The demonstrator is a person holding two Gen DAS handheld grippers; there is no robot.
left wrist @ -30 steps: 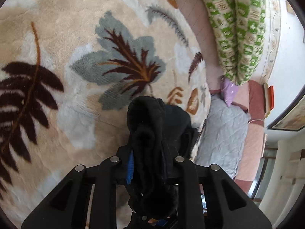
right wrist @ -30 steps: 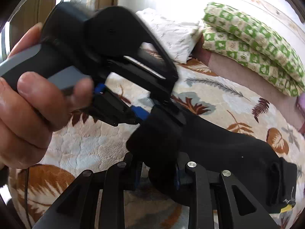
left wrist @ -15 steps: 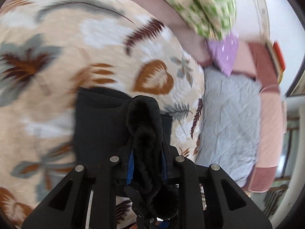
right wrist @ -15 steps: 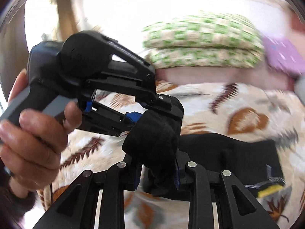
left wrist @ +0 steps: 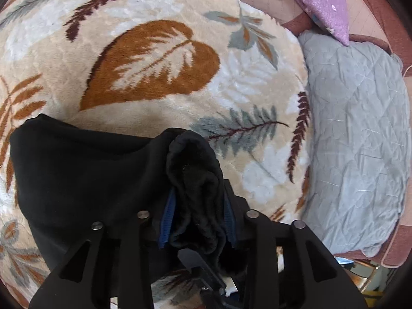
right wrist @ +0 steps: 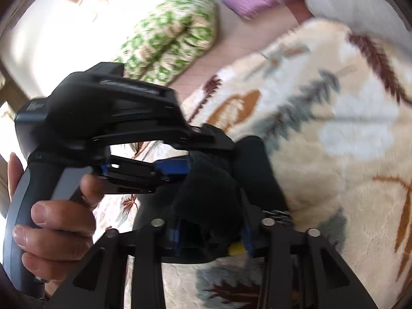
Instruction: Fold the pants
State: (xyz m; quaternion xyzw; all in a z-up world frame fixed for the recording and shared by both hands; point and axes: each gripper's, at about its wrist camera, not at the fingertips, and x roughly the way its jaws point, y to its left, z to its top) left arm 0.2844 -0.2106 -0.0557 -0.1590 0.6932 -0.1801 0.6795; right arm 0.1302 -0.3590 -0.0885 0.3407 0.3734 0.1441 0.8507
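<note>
Across the bed lies a plush leaf-print blanket (left wrist: 159, 59), cream with brown and grey leaves. Beside that blanket's far edge sits a grey quilted pad (left wrist: 360, 134), with a purple pillow (left wrist: 319, 2) above the pad and a green-and-white folded quilt (right wrist: 170, 36) further along the blanket's edge. On the blanket, the black pants (left wrist: 85, 177) spread flat, one bunched end lifted off it. The left gripper (left wrist: 198, 211) has that bunched fabric between its blue-padded fingers (left wrist: 167, 216); the jaws are opening, and the pads look to have come off the cloth. The right gripper (right wrist: 209, 228), just beside the left gripper (right wrist: 164, 154), also has black fabric between its fingers, which are opening too; blur makes it hard to say whether the pads touch the cloth. A hand (right wrist: 54, 229) wraps the left gripper's grey handle.
</note>
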